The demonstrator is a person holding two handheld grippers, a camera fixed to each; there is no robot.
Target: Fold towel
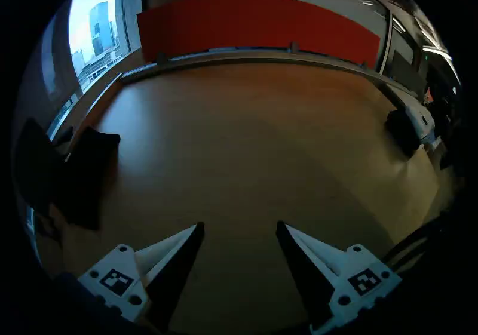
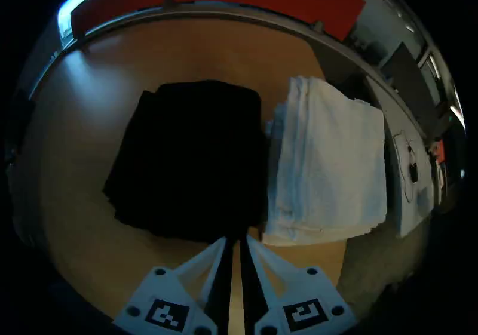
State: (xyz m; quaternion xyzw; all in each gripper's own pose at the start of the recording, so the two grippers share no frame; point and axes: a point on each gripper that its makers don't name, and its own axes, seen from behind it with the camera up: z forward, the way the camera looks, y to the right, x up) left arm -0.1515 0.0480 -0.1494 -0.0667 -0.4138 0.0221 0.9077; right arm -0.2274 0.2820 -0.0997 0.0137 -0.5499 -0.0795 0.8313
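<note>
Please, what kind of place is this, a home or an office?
Probably an office: a wide wooden table with a red divider along its far edge, and a window that looks out on tall buildings.

Surface (image 1: 239, 144): light brown wood, smooth, seen bare across its middle in the left gripper view. A dark cloth-like item (image 1: 89, 174) lies at its left edge and a second dark item (image 1: 401, 131) at its far right edge; neither can be identified.

Right gripper view, same wood surface (image 2: 77, 156): black folded towel (image 2: 191, 156) lies flat at centre. White folded towel (image 2: 328, 162) lies flat just beside it on the right, layered edges facing the black one. Touching or a narrow gap: cannot tell.
</note>
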